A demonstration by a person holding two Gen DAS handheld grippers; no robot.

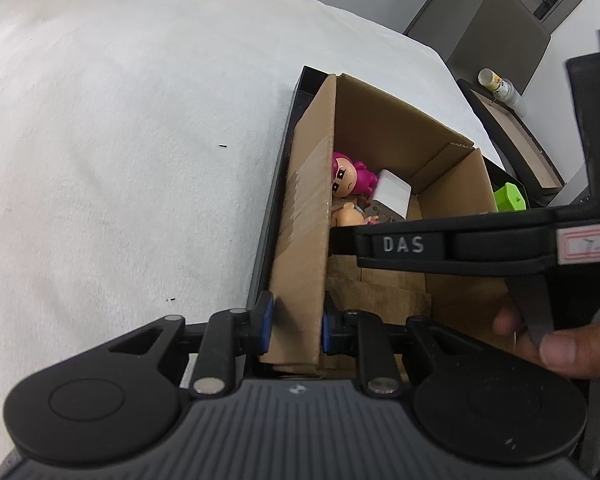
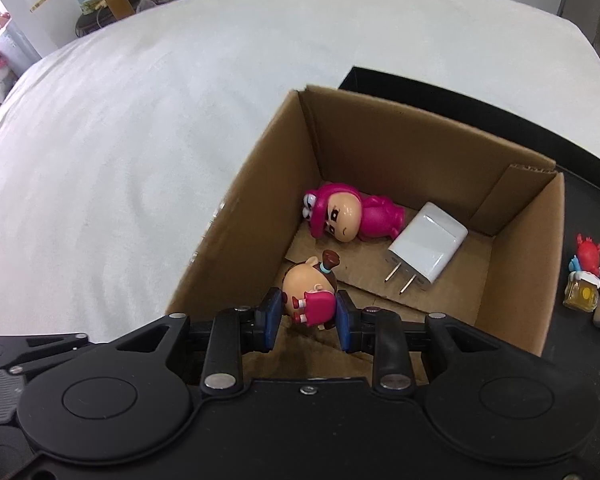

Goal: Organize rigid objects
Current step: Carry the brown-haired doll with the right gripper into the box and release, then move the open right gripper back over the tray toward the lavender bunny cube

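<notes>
The small figurine, big peach head with a brown topknot and a red body, was clamped between the blue pads of the right claw, held inside the cardboard box near its front-left corner, just above the floor as far as I could tell. Deeper in the box lay a pink-hooded figurine on its side, with a white plug-in charger just beside it, prongs toward the camera. The left claw was clamped on the box's left wall, one pad on each face. The box sat on a black tray on the white-covered surface. On the tray to the right of the box: a red crab toy, a small yellow jar, and a green block.
</notes>
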